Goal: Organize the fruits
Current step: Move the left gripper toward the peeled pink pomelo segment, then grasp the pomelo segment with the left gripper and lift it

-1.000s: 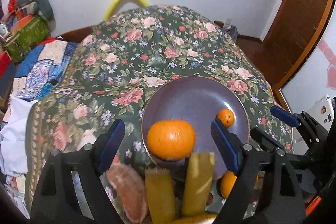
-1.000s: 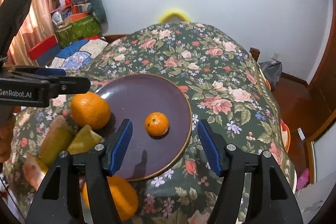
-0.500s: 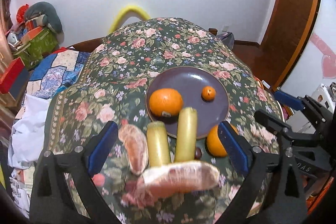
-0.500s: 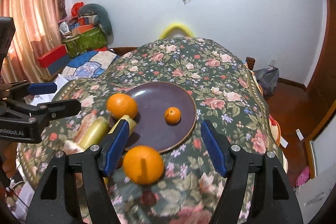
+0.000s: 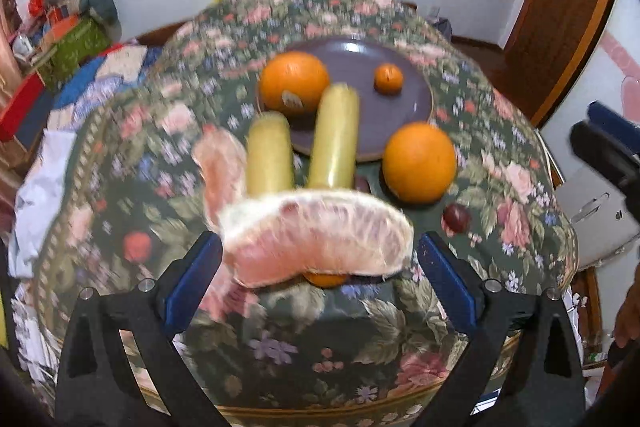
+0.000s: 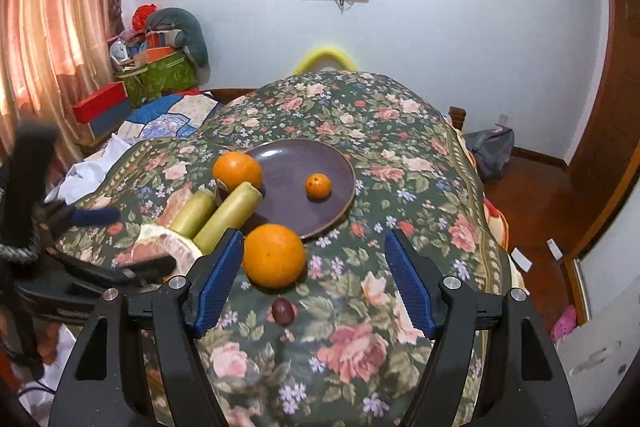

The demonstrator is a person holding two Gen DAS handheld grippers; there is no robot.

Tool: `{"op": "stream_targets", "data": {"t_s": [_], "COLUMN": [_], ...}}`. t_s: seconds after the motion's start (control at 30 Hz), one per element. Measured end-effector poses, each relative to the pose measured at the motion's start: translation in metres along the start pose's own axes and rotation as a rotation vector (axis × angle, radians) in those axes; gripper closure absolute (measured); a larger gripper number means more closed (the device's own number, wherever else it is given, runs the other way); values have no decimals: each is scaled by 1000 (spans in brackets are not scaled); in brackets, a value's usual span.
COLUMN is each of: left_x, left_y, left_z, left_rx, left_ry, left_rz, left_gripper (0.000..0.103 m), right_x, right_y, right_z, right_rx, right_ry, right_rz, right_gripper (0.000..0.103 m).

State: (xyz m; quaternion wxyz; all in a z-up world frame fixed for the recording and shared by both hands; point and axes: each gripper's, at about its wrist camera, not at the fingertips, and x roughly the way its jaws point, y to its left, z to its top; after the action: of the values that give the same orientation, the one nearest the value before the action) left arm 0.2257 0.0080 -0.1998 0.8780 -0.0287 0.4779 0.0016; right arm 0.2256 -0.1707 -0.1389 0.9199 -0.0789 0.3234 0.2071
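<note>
Just ahead of left claw [image 5: 318, 281], pomelo wedge [image 5: 316, 237], untouched

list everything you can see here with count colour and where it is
plate: 1, dark purple, mid table
big oranges: 2, one on plate's left rim, one on cloth in front
small orange: 1, on plate
yellow-green cylinders: 2, left, one tip over plate rim
pomelo pieces: 2, pink, near left edge
grape: 1, dark red, on cloth
tablecloth: 1, green floral
left gripper: jaws open, empty
right gripper: jaws open, empty
</note>
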Motion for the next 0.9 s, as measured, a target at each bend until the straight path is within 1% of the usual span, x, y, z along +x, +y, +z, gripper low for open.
{"op": "stream_targets", "data": {"t_s": [0.1, 0.17, 0.3, 0.37, 0.4, 0.43, 0.5, 0.53, 0.6, 0.63, 0.77, 0.87, 0.9], "left_x": [12, 17, 21, 21, 19, 17, 11, 9, 2, -2, -11, -10, -9], "left_y": [-5, -10, -21, -23, -21, -17, -6, -1, 12, 20, 53, 74, 79], "left_z": [-5, -6, -8, -9, -10, -12, -16, -18, -24, -27, -43, -50, -51], "left_rx": [-19, -16, 25, 55, 59, 58, 53, 54, 44, 33, 11, -34, -48], "left_ry": [30, 21, -18, -25, -28, -28, -24, -23, -25, -26, -17, 13, 24], "left_rz": [-12, 24, 101, 112, 102, 81, 49, 46, 35, 38, 104, 113, 106], "left_gripper": [4, 0, 0, 0, 0, 1, 7, 12, 12, 13, 15, 17, 18], "right_x": [1, 2, 4, 5, 6, 6, 7, 8, 10, 11, 17, 21, 23], "right_y": [-5, -8, -13, -14, -14, -13, -12, -12, -13, -13, -12, -7, -6], "right_z": [-4, -8, -13, -15, -15, -16, -18, -19, -21, -22, -23, -23, -24], "right_rx": [9, 18, 34, 38, 39, 36, 30, 27, 31, 34, 47, 41, 35], "right_ry": [10, 18, 31, 37, 41, 43, 47, 50, 57, 62, 71, 75, 77], "right_rz": [-11, -14, -14, -14, -12, -11, -15, -16, -13, -10, 1, 6, 5], "right_gripper": [32, 32, 32, 32, 32, 32, 32, 32, 32, 32, 32, 32, 32]}}
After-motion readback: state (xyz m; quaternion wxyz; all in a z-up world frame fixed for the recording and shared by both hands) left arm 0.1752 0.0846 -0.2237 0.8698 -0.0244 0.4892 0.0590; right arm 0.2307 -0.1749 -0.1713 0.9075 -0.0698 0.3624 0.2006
